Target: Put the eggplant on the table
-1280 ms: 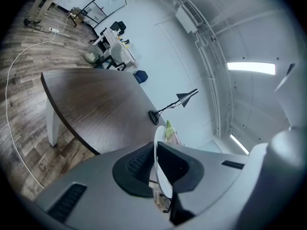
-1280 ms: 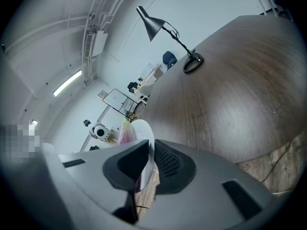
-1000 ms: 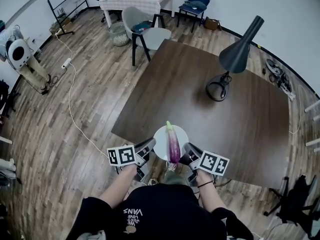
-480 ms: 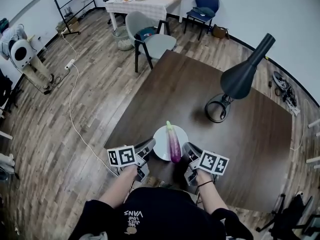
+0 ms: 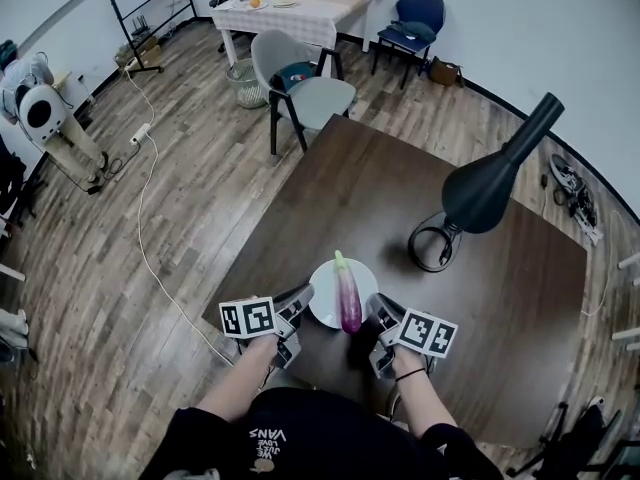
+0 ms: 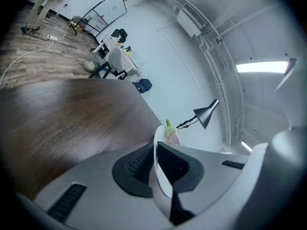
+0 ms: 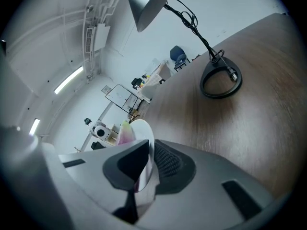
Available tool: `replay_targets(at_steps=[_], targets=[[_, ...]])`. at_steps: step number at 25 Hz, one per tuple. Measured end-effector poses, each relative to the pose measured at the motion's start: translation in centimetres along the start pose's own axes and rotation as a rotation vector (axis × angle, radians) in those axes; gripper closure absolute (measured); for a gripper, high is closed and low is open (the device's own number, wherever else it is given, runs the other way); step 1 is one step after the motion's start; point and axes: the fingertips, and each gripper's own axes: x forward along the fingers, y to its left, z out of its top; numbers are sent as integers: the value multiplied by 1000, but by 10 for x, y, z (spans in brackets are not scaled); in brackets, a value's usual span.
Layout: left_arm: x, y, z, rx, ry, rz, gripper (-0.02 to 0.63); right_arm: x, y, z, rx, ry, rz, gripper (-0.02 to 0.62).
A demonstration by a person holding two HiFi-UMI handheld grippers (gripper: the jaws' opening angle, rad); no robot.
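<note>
While the eggplant [image 5: 347,293] lies lengthwise across a white plate [image 5: 322,296], its green stem end points away from the person and just overhangs the far rim. Body purple, paler toward the stem. In the left gripper view only the stem tip and a pale stretch of the eggplant [image 6: 172,134] show above the plate's edge [image 6: 160,176].

The plate is held from both sides. The left gripper [image 5: 304,295] has its jaws clamped on the plate's left rim, pads pressing either face of the thin edge. The right gripper [image 5: 377,307] is clamped the same way on the right rim [image 7: 144,133], with the eggplant [image 7: 125,132] visible past it.

Plate and eggplant sit over the near edge of the dark wooden table [image 5: 400,198]. Whether the plate's underside touches the tabletop cannot be told.

Further out on the table, well apart from the plate, stands a black desk lamp [image 5: 480,188], ring base on the wood, shade tilted. A grey chair [image 5: 310,83] stands by the table's far corner.
</note>
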Motion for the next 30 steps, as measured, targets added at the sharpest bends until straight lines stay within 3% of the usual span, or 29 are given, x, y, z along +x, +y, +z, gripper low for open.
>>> replay_targets(at_steps=[23, 30], targets=[[89, 74, 84, 36, 110, -4, 581, 107, -37, 63, 39, -64, -107, 551], [114, 93, 100, 82, 138, 16, 581, 134, -52, 73, 52, -65, -120, 551]])
